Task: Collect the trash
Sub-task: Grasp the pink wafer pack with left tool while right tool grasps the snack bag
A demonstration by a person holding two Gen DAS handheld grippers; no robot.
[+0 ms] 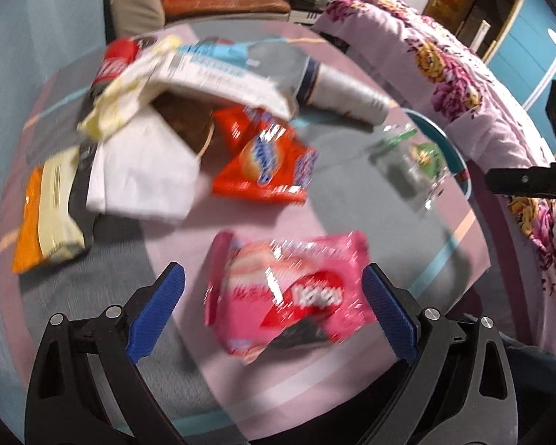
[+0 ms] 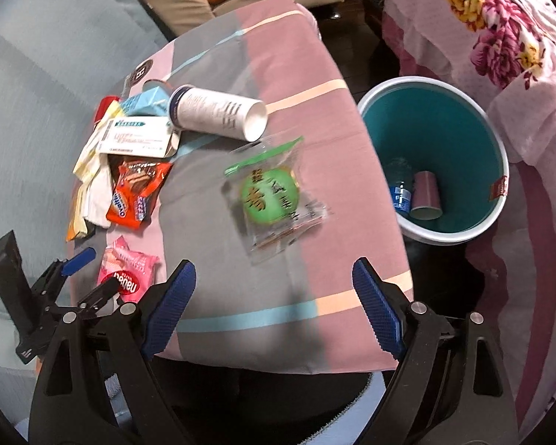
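Note:
Trash lies on a table covered with a pink and grey cloth (image 2: 296,85). A pink wafer packet (image 1: 289,289) sits between the open jaws of my left gripper (image 1: 274,296), which hovers just above it; the packet also shows in the right wrist view (image 2: 128,272). My right gripper (image 2: 274,296) is open and empty above the table's near edge, short of a clear bag with a green cake (image 2: 274,198). A teal bin (image 2: 437,159) stands right of the table and holds a blue bottle (image 2: 400,189) and a pink cup (image 2: 426,196).
An orange biscuit packet (image 1: 267,163), a white paper cup (image 2: 218,111), a white box (image 2: 137,137), tissues (image 1: 144,174), a red can (image 1: 116,61) and yellow wrappers (image 1: 52,207) crowd the table's far left. A floral blanket (image 2: 500,37) lies right; a sofa (image 2: 37,74) lies left.

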